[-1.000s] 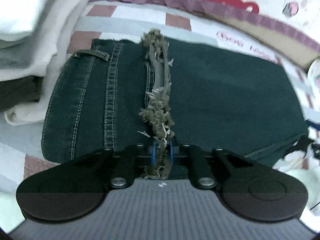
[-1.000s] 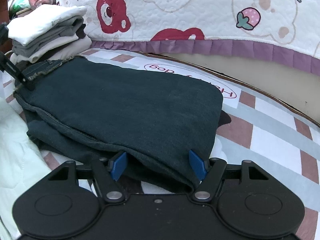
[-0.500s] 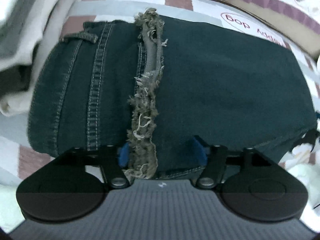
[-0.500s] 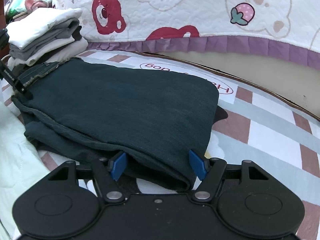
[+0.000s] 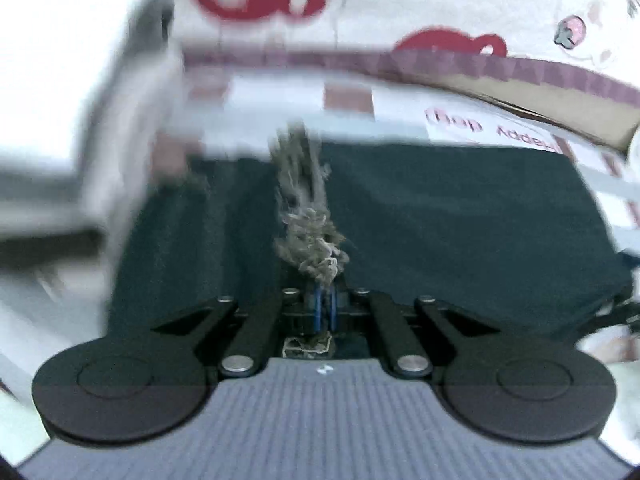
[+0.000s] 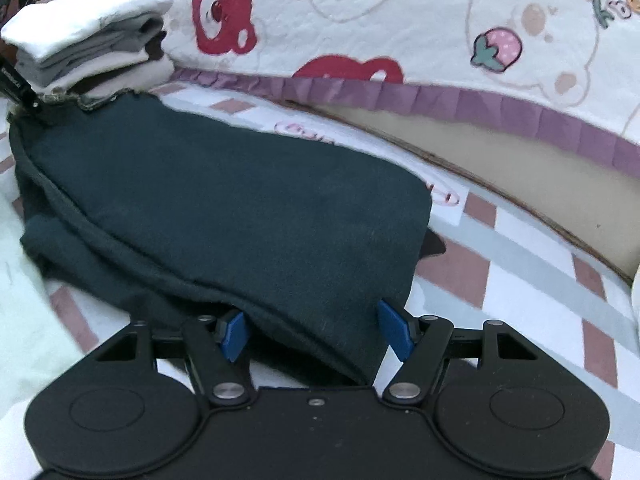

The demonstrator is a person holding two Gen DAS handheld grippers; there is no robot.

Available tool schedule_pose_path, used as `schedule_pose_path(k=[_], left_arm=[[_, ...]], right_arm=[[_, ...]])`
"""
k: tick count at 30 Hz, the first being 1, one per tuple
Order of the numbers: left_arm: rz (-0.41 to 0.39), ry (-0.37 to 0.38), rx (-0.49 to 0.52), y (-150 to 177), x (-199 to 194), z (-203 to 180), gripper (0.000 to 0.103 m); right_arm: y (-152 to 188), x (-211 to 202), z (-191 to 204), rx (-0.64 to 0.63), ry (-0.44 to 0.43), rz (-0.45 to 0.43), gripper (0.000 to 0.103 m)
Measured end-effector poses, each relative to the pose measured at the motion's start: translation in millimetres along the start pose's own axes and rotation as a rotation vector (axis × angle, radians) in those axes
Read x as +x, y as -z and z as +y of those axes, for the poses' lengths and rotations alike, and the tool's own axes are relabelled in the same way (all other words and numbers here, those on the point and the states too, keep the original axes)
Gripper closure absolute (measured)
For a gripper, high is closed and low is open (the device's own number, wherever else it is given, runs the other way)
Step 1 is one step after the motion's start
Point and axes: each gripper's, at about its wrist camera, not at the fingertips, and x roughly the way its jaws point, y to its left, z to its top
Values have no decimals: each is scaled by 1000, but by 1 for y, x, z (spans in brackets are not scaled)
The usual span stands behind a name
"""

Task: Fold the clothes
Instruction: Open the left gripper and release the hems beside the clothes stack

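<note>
Folded dark denim jeans (image 6: 224,208) lie on the checked bed sheet; they also fill the left wrist view (image 5: 440,216). My left gripper (image 5: 325,310) is shut on the frayed olive hem (image 5: 308,216) of the jeans at their near edge. That view is blurred by motion. My right gripper (image 6: 316,330) is open, its blue pads (image 6: 234,334) on either side of the folded corner of the jeans nearest to it. The left gripper shows in the right wrist view (image 6: 18,88) at the far left, at the frayed edge.
A stack of folded white, grey and brown clothes (image 6: 92,52) stands at the back left beside the jeans. A bear-print quilt with a purple frill (image 6: 400,40) hangs along the back. Pale green fabric (image 6: 24,300) lies at the left.
My left gripper opened half a second ago and has shut again on the frayed hem, moving fast. The jeans' far edge has lifted and shifted. My right gripper stays open at the same corner.
</note>
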Motion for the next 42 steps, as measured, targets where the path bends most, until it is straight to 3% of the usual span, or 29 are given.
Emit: schedule_pose_path(k=[2, 6, 10, 13, 17, 19, 22, 25, 28, 33, 37, 39, 42], left_arm=[[-54, -3, 7, -9, -13, -1, 100], [-120, 56, -78, -28, -38, 15, 99], [-141, 6, -76, -34, -42, 21, 99], [-141, -18, -78, -27, -38, 24, 99], [-252, -77, -4, -14, -57, 20, 99], [-278, -84, -40, -15, -69, 28, 99], [-296, -96, -110, -17, -80, 48, 99], [-284, -189, -105, -6, -78, 61, 99], [-217, -285, -103, 13, -58, 74, 99], [-43, -321, -236, 35, -10, 111, 98], [38, -418, -214, 44, 6, 117, 98], [21, -398, -213, 44, -4, 112, 98], [-31, -413, -116, 37, -23, 85, 93]], right_arm=[[-2, -3, 4, -23, 18, -14, 31], [-3, -3, 6, -25, 21, -6, 31], [1, 3, 2, 22, 8, 24, 31], [3, 7, -1, 58, -2, 48, 25], [14, 18, -24, 287, -58, 107, 22], [14, 17, -30, 354, -69, 93, 23], [7, 8, -23, 311, -94, 35, 30], [1, 0, -12, 227, -120, -18, 30], [-1, 1, 0, 158, -110, -17, 30], [0, 7, 3, 130, -128, 18, 29], [4, 15, -1, 148, -116, 49, 28], [6, 20, -5, 187, -115, 53, 28], [9, 26, -10, 256, -122, 52, 28]])
